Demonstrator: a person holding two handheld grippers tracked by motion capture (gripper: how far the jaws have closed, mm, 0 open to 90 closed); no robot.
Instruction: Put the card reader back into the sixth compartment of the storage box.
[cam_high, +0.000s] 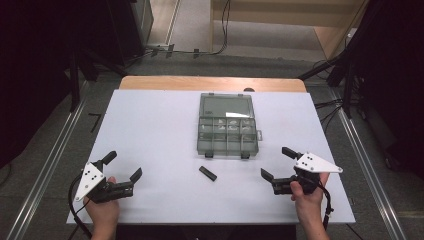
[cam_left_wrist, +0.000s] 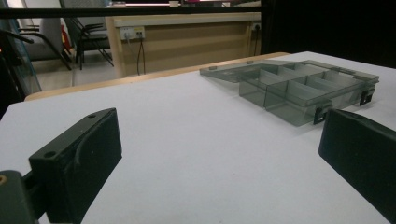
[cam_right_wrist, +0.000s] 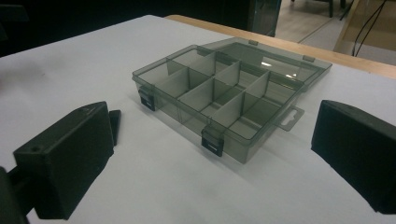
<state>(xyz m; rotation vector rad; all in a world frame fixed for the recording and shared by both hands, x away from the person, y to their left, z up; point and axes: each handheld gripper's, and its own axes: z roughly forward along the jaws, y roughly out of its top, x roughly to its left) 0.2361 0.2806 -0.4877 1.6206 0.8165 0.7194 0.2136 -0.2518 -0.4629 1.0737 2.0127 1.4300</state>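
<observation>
A smoky clear compartment box (cam_high: 228, 134) lies in the middle of the white table (cam_high: 150, 125) with its lid folded flat toward the far side. It appears again as the box (cam_left_wrist: 299, 88) ahead of the left jaws and as the box (cam_right_wrist: 224, 93) ahead of the right jaws. A small black bar (cam_high: 207, 173) lies just in front of the box; the bar (cam_right_wrist: 115, 122) peeks out behind the right gripper's left jaw. My left gripper (cam_high: 123, 166) is open at the front left with nothing in it. My right gripper (cam_high: 278, 163) is open at the front right, also holding nothing.
Small pale parts sit in the box's far row of compartments (cam_high: 226, 125). A wooden strip (cam_high: 210, 83) edges the table's far side. Metal rails (cam_high: 45, 165) run along both sides on the floor. Cables (cam_high: 330, 107) lie on the floor at the right.
</observation>
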